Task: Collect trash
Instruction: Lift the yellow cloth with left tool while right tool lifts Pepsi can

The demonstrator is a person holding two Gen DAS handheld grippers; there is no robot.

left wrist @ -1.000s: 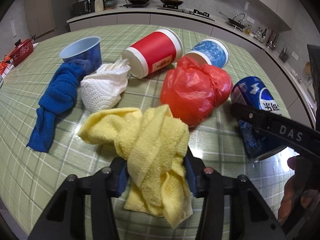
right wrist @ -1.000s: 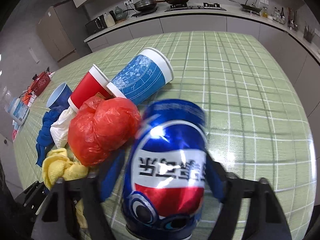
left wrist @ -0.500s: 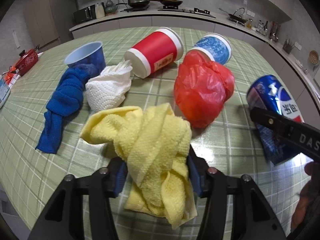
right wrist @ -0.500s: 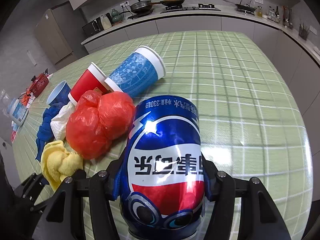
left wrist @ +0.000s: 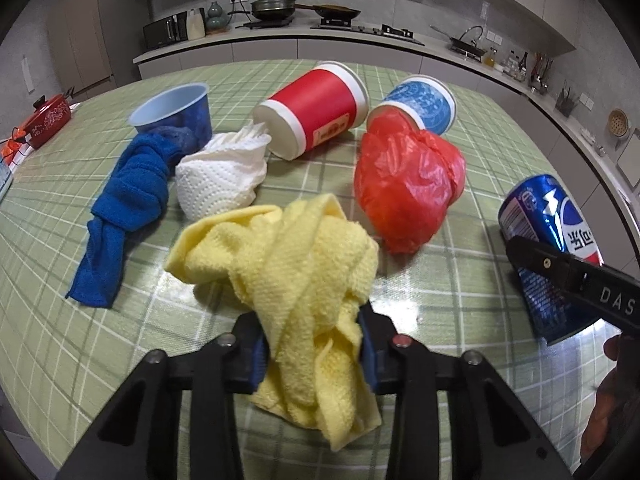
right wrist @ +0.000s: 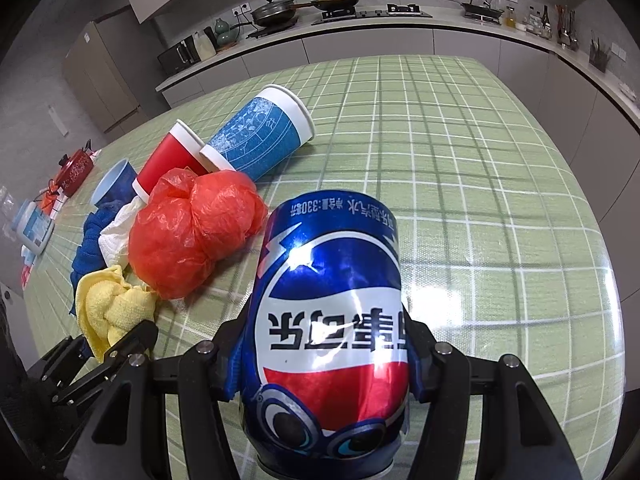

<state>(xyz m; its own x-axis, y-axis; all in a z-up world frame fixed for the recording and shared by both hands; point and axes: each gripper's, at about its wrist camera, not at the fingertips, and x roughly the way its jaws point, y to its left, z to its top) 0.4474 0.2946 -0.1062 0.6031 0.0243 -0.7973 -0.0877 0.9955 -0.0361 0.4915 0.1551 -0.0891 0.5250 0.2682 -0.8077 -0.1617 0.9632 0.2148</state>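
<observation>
A crumpled yellow cloth (left wrist: 288, 256) lies on the green checked table (left wrist: 460, 292). My left gripper (left wrist: 312, 344) is closing on its near end, blue pads pressed into the folds. My right gripper (right wrist: 324, 360) is shut on a dented blue cola can (right wrist: 328, 320), held just above the table; in the left wrist view the can (left wrist: 548, 216) shows at the right edge. A red plastic bag (left wrist: 408, 184), a white paper towel wad (left wrist: 220, 176), a red paper cup (left wrist: 316, 108) and a blue patterned cup (left wrist: 420, 100), both cups on their sides, lie beyond.
A blue cloth (left wrist: 128, 200) trails from an upright blue cup (left wrist: 172, 108) at the left. A red pot (left wrist: 48, 120) sits at the table's far left edge. Kitchen counters (left wrist: 320, 36) run behind. The table's right half (right wrist: 480, 168) is bare cloth.
The left pads have squeezed tighter on the yellow cloth. The right gripper has carried the can a little to the right, away from the red bag.
</observation>
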